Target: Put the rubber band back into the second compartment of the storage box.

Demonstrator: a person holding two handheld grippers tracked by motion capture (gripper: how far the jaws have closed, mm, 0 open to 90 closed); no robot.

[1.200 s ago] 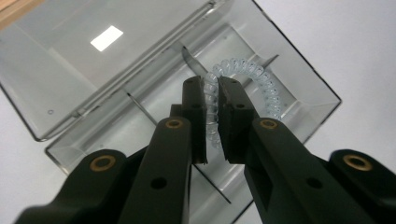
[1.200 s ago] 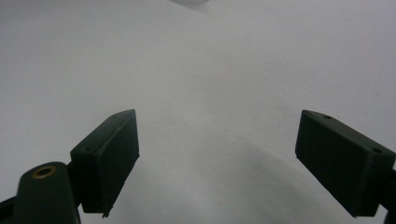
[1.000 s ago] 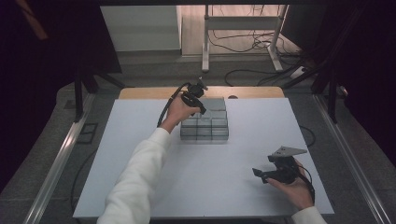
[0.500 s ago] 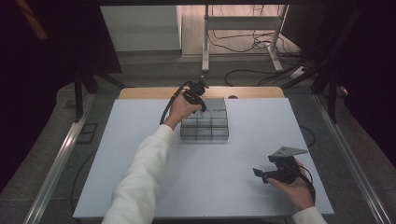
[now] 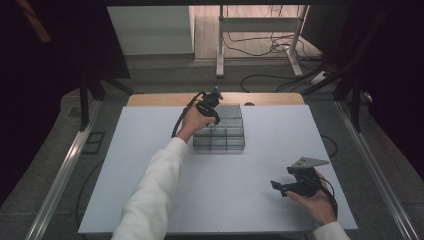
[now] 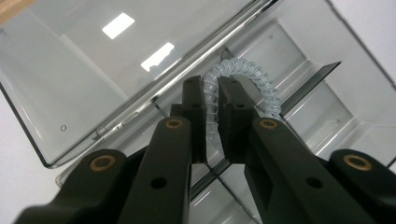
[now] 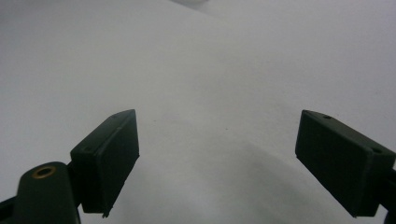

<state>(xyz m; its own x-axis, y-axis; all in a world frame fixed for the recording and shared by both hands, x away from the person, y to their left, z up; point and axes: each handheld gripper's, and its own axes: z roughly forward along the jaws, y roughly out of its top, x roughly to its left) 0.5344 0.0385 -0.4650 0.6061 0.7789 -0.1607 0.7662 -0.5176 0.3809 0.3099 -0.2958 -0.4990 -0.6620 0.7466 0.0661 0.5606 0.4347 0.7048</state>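
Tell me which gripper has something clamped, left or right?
The left gripper: its jaws are shut on a clear spiral hair tie above the clear compartment box. The right gripper stands wide open over the bare white table.

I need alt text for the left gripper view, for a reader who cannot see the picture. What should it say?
The left gripper has its two black jaws shut on a clear spiral hair tie, held above a transparent plastic organizer box with dividers. The box's clear lid stands open at the left, on a white table.
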